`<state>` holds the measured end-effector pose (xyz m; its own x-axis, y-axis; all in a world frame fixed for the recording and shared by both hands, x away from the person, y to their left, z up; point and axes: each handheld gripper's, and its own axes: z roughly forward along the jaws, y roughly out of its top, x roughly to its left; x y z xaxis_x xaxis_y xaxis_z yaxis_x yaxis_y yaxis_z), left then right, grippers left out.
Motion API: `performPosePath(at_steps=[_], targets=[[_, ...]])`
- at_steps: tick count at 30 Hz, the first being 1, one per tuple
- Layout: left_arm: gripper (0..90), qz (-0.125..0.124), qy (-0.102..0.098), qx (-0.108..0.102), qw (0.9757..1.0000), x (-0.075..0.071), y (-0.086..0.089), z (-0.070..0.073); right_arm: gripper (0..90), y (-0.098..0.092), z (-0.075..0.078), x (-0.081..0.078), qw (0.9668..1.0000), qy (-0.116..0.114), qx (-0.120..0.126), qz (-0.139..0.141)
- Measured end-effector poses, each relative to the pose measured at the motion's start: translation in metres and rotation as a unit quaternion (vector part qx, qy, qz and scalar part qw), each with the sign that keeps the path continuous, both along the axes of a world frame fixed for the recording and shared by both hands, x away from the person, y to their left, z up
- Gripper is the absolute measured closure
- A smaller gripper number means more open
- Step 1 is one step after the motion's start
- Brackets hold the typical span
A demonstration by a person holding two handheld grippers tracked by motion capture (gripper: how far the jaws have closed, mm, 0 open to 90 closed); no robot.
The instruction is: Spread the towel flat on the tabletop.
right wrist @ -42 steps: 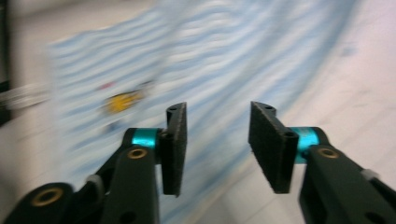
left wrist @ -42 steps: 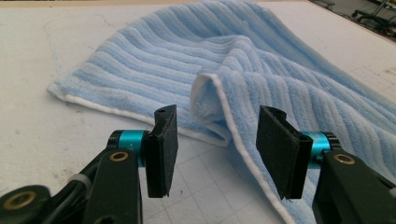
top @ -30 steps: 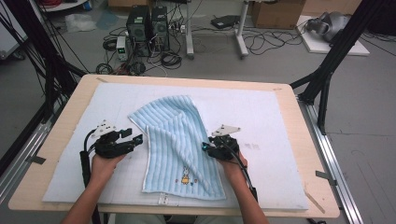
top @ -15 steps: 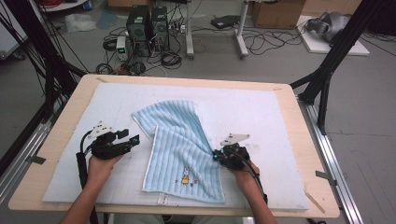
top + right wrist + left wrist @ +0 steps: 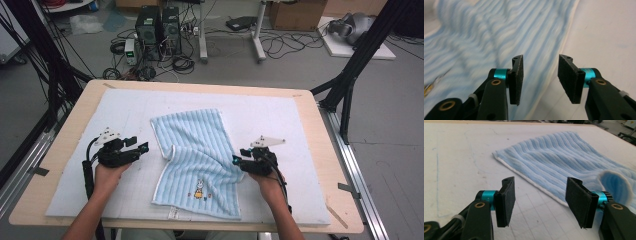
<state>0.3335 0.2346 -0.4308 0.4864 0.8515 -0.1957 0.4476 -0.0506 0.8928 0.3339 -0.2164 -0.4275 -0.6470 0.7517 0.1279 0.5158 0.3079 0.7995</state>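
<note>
The blue striped towel (image 5: 197,160) lies rumpled mid-table on the white mat (image 5: 280,120), its left edge curled up. I judge it soft, light and floppy; I'd pinch a hemmed corner. My right tool (image 5: 236,161), at its right edge, has just opened and holds nothing. My left tool (image 5: 143,146) gapes empty beside the curl.

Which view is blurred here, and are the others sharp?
Right gripper view: the striped towel is smeared by motion blur, though the right claw is crisp. Left gripper view: towel and left claw are sharp. High view: soft, evenly lit, no glare.
</note>
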Motion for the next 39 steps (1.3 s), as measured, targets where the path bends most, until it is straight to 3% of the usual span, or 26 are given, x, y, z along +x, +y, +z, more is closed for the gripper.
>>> performPosePath(at_steps=[4,6,9,11,13,14,16,17,22,26,30,32,35,39], targets=[[41.4,-0.001,-0.002,-0.001,1.0000,0.011,-0.004,0.002,54.9,0.010,0.000,0.035,0.9999,0.002,0.002,-0.011],[41.7,-0.001,-0.007,-0.003,1.0000,0.013,-0.007,0.001,56.2,0.021,-0.003,0.047,0.9998,0.003,-0.019,-0.002],[42.1,-0.002,-0.011,0.005,0.9999,0.014,-0.010,0.001,60.2,0.035,-0.009,0.052,0.9988,0.006,-0.048,0.004],[42.4,-0.001,-0.007,0.006,1.0000,0.016,-0.010,0.003,63.3,0.040,-0.012,0.053,0.9988,0.012,-0.046,0.013],[42.3,0.005,-0.012,-0.003,0.9999,0.017,-0.010,0.004,66.0,0.046,-0.017,0.053,0.9969,0.019,-0.071,0.029],[42.4,0.006,-0.013,-0.005,0.9999,0.018,-0.010,0.004,69.9,0.047,-0.018,0.051,0.9965,0.011,-0.076,0.033],[42.4,0.005,-0.007,-0.002,1.0000,0.020,-0.012,0.003,83.7,0.044,-0.016,0.050,0.9963,0.023,-0.070,0.044],[42.4,0.002,-0.006,-0.001,1.0000,0.020,-0.013,0.002,85.8,0.042,-0.016,0.049,0.9959,0.028,-0.070,0.050],[42.5,-0.002,0.001,-0.001,1.0000,0.020,-0.012,0.002,86.6,0.035,-0.013,0.034,0.9923,0.041,-0.067,0.096],[42.5,-0.008,0.004,0.000,1.0000,0.018,-0.012,0.001,86.6,0.029,-0.014,0.016,0.9860,0.061,-0.044,0.149],[43.0,-0.011,0.007,0.003,0.9999,0.017,-0.013,0.000,85.5,0.024,-0.015,0.008,0.9832,0.080,-0.032,0.161],[43.3,-0.013,0.007,0.002,0.9999,0.017,-0.014,0.000,79.8,0.023,-0.013,0.009,0.9843,0.072,-0.032,0.158],[43.6,-0.014,0.007,0.005,0.9999,0.017,-0.014,0.000,69.4,0.020,-0.011,0.016,0.9905,0.050,-0.013,0.128],[43.7,-0.017,0.008,0.003,0.9998,0.018,-0.015,-0.001,61.1,0.012,-0.006,0.038,0.9981,0.012,0.008,0.061]])
